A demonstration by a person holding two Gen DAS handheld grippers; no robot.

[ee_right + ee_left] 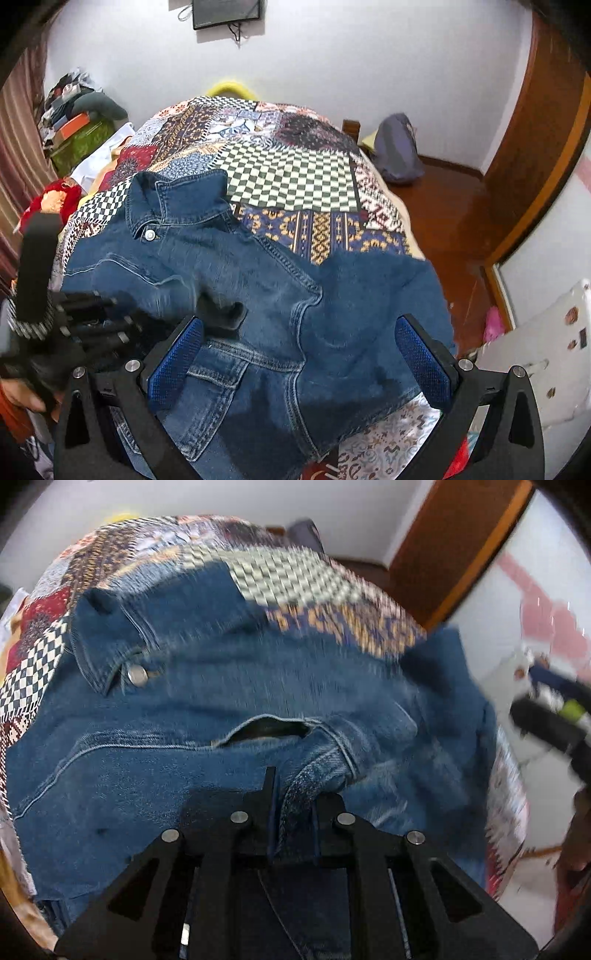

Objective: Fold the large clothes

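Note:
A blue denim jacket (258, 277) lies spread on the patchwork bedspread (295, 177), collar and metal button (149, 234) toward the far left. In the left wrist view my left gripper (295, 808) is shut on a seamed fold of the jacket (184, 738), and the strip of denim runs up between its black fingers. From the right wrist view, that gripper (221, 314) reaches in from the left onto the jacket's middle. My right gripper (299, 325) hovers over the jacket's near half, its blue pads (177, 354) wide apart and open, nothing pressed between them.
The bedspread (295, 576) covers a bed against a white wall. A grey backpack (399, 151) sits on the wooden floor to the right, beside a brown door (535, 147). Piled clothes and boxes (74, 118) stand at the far left. A white cabinet (546, 350) is near right.

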